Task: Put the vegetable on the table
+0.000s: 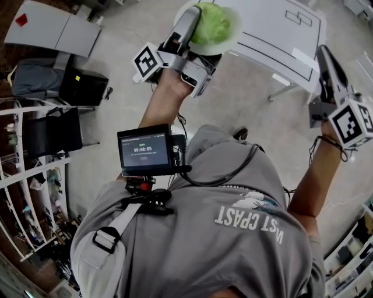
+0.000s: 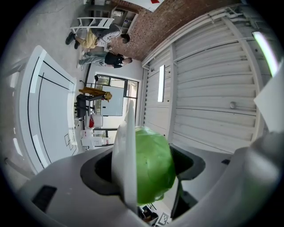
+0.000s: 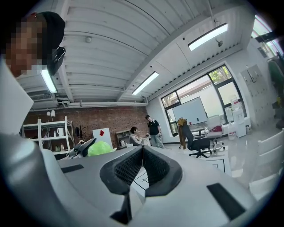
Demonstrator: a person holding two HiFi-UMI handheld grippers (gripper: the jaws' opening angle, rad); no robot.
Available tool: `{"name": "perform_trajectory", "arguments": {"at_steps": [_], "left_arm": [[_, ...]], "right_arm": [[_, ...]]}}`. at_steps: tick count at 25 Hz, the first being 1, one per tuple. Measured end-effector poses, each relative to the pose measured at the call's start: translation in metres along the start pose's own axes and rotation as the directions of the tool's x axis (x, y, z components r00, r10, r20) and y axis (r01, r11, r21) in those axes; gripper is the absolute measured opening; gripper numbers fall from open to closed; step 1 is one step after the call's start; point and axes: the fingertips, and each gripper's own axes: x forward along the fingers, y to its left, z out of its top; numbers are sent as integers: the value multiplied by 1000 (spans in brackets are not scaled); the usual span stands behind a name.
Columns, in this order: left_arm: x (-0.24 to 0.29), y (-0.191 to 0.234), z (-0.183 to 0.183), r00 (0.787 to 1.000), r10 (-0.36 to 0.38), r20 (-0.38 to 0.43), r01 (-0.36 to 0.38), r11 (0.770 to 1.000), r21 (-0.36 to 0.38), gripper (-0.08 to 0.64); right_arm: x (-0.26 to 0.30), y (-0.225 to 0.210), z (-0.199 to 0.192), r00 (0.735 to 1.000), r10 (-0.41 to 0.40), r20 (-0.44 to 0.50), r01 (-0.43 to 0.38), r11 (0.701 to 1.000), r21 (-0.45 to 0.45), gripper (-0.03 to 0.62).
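Observation:
A green leafy vegetable (image 1: pixel 214 23) lies on a white plate (image 1: pixel 232 42), held up in the air beside the white table (image 1: pixel 274 32). My left gripper (image 1: pixel 195 14) is shut on the two together. In the left gripper view the plate (image 2: pixel 125 150) stands edge-on against one jaw and the vegetable (image 2: pixel 154 166) fills the gap to the other. My right gripper (image 1: pixel 322 53) is raised at the right, over the table's near corner, shut and holding nothing. Its pads meet in the right gripper view (image 3: pixel 143 164), where the vegetable (image 3: pixel 100 148) shows at the left.
A small screen (image 1: pixel 144 151) is strapped to the person's chest. White shelves (image 1: pixel 23 192), a dark chair (image 1: pixel 55 131) and a black bag (image 1: pixel 81 87) stand at the left. The table has black lines marked on its top (image 1: pixel 300 17). People (image 3: pixel 153 131) and an office chair (image 3: pixel 195 144) are far off.

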Motion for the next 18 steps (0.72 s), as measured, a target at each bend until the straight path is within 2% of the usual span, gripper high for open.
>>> {"name": "perform_trajectory", "arguments": {"at_steps": [5, 11, 18], "left_arm": [[11, 1, -14, 998, 6, -64, -6, 1000, -5, 342], [0, 3, -10, 999, 35, 10, -35, 999, -25, 342], [3, 14, -18, 999, 47, -12, -47, 997, -63, 342]], "right_arm": [[-17, -6, -5, 999, -44, 32, 43, 999, 27, 6], [-1, -4, -7, 999, 7, -31, -6, 999, 40, 6], [-8, -8, -9, 998, -27, -49, 29, 999, 40, 6]]}}
